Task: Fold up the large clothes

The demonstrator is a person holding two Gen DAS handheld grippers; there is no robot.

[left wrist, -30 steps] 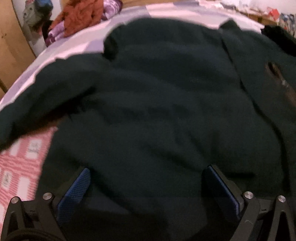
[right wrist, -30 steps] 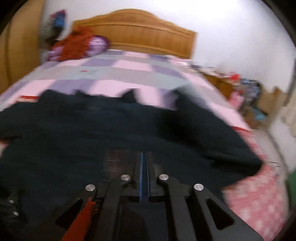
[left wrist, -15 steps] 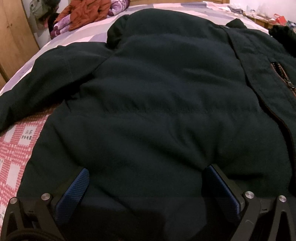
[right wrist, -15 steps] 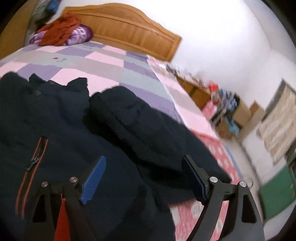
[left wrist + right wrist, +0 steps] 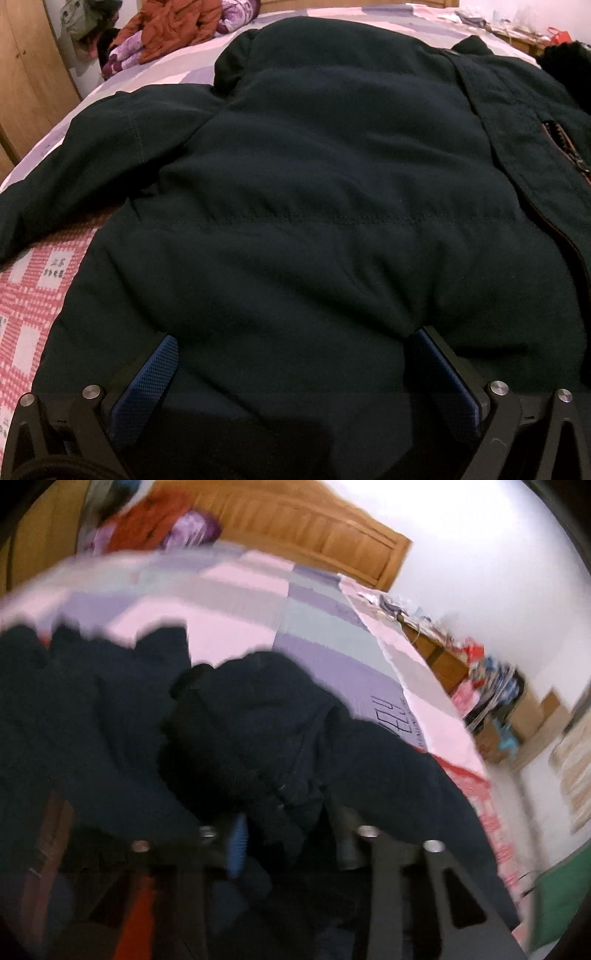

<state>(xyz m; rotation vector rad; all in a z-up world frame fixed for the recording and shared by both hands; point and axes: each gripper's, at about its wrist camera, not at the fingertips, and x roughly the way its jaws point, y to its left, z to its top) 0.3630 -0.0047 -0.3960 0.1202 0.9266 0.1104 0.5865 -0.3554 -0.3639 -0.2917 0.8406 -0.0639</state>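
**One dark jacket across a patchwork bed**

We see a large dark jacket (image 5: 314, 192) spread flat on the bed (image 5: 258, 602), whose cover is a patchwork of pink, lilac and grey squares, with a red-and-white checked cloth (image 5: 26, 288) nearer us on the left. Our left gripper (image 5: 295, 362) sits low at the jacket's hem, its blue-padded fingers (image 5: 147, 384) spread wide with fabric bulging between them, nothing pinched. Our right gripper (image 5: 291, 840) is over a bunched sleeve (image 5: 258, 738); the view is blurred, and we cannot tell whether its fingers grip it. A wooden headboard (image 5: 314, 535) stands at the far end before a white wall. An orange and purple clothes pile (image 5: 173, 26) lies near it. A cluttered low shelf (image 5: 480, 672) runs along the right side.
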